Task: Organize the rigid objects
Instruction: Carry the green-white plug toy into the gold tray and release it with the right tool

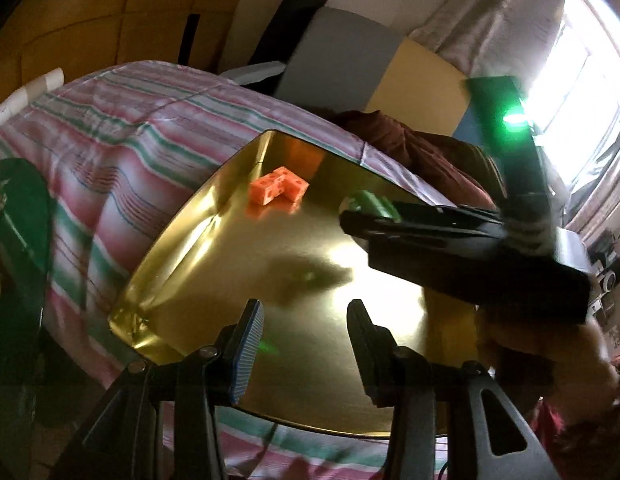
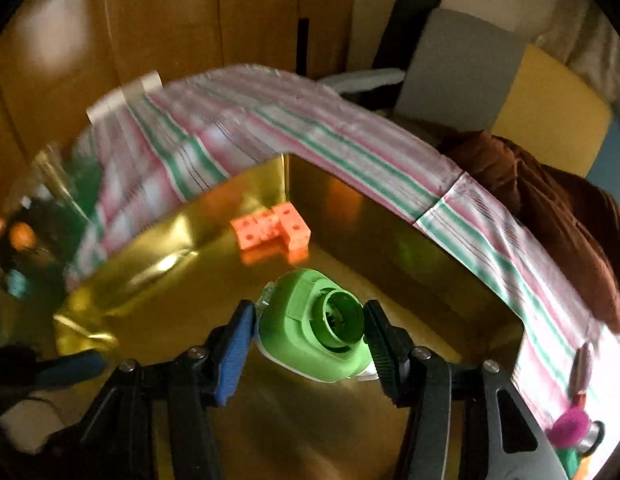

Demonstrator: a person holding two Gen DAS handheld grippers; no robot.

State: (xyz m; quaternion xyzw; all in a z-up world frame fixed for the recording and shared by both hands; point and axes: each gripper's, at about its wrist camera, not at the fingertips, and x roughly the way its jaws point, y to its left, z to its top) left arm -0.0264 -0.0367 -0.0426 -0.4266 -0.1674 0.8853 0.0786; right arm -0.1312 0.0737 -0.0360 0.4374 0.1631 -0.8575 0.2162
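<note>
Striped bedsheet (image 2: 310,128) carries a gold tray (image 2: 410,252) holding orange blocks (image 2: 270,230) near its far corner. Right claw (image 2: 310,332), angled downward over the tray, grips a green cap piece (image 2: 306,340); left claw (image 1: 306,340) hovers above the tray's near edge, half-open, empty.

both wrist views look steeply down, close over the same gold tray (image 1: 182,240), sharing its orange blocks (image 2: 270,232).

Daylight pours from a blown-out window (image 1: 582,80) at far right of the left wrist view, leaving the room dim. The gold tray (image 1: 182,248) throws bright glare and carries a soft shadow. Motion blur smears the striped cloth (image 2: 158,160). Edges bend and darken.
</note>
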